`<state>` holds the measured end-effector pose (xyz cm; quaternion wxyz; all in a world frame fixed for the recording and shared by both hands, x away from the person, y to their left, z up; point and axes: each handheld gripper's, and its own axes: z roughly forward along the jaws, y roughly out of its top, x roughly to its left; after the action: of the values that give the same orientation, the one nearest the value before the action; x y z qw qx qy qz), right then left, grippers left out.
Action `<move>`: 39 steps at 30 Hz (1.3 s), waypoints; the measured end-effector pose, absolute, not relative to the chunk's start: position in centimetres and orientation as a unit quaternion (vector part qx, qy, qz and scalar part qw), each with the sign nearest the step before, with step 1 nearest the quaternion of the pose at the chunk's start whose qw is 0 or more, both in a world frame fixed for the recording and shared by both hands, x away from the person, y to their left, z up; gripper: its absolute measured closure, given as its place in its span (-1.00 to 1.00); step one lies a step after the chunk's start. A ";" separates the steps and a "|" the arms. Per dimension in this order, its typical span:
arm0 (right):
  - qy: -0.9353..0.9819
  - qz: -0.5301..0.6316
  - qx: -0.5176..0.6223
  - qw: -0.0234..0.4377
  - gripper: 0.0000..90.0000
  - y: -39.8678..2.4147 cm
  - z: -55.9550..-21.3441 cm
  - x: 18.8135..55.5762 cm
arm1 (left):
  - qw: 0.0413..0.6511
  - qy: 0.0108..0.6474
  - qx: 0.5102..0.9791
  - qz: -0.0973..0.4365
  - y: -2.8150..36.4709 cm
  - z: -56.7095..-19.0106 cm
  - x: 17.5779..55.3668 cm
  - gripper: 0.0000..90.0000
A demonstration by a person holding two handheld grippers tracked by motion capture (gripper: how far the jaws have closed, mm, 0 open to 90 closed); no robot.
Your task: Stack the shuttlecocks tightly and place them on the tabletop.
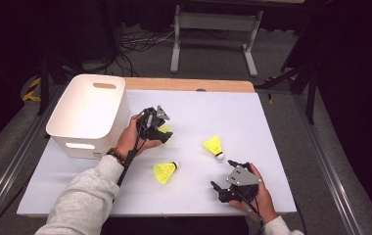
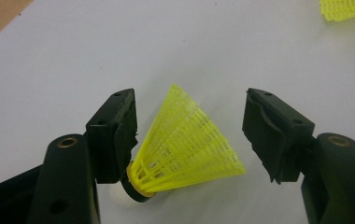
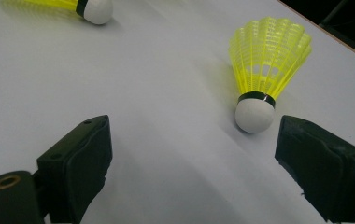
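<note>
A dark room with cables and a metal frame on the floor lies behind a white table (image 1: 282, 127) with a wooden strip along its far edge. At the table's left edge stands a white bin (image 1: 88, 115) with slot handles. Just right of it, the left gripper (image 1: 160, 131) points at a shuttlecock (image 2: 185, 140) lying on the table. No earlier frame is given, so only the present stance counts: in the left gripper view the jaws stand partly open, the shuttle between them. Its cork and black band sit against the left pad (image 2: 117, 135); the right pad (image 2: 271, 130) stands apart from the skirt. Nothing is gripped. The skirt is bright yellow plastic mesh, flaring away from a white cork.

A second shuttle (image 1: 165, 172) lies on its side near the table's middle, towards the near edge. A third shuttle (image 1: 214, 146) lies to its right, cork towards the near edge. Near the near right corner the right gripper (image 1: 223, 188) rests with jaws wide open and empty; in its own view the third shuttle lies just ahead of the right jaw.
</note>
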<state>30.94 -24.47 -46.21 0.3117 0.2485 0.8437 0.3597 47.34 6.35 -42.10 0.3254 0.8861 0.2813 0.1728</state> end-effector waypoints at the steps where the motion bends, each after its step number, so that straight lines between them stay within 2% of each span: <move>1: 0.843 0.360 0.249 0.312 -0.74 -24.5 -46.2 30.9 | 0.328 0.281 0.885 0.176 6.4 -41.9 47.2 -0.20; 7: 0.842 0.361 0.249 0.314 -0.74 -24.5 -46.2 30.9 | 0.340 0.277 0.879 0.186 6.7 -41.3 46.7 -0.28; 20: 0.834 0.372 0.252 0.320 -0.74 -24.7 -45.8 30.8 | 0.392 0.225 0.862 0.231 8.4 -38.9 43.3 -0.44; 24: 0.828 0.382 0.247 0.327 -0.74 -24.7 -45.5 30.6 | 0.397 0.210 0.858 0.249 9.6 -39.0 41.7 -0.51; 39: 0.819 0.393 0.250 0.334 -0.73 -24.7 -45.1 30.6 | 0.447 0.170 0.839 0.260 13.0 -40.0 37.5 -0.68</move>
<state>30.60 -24.65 -45.09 0.3345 0.2500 0.8193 0.3928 37.50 12.97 -40.01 0.4465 0.8391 0.1697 0.2604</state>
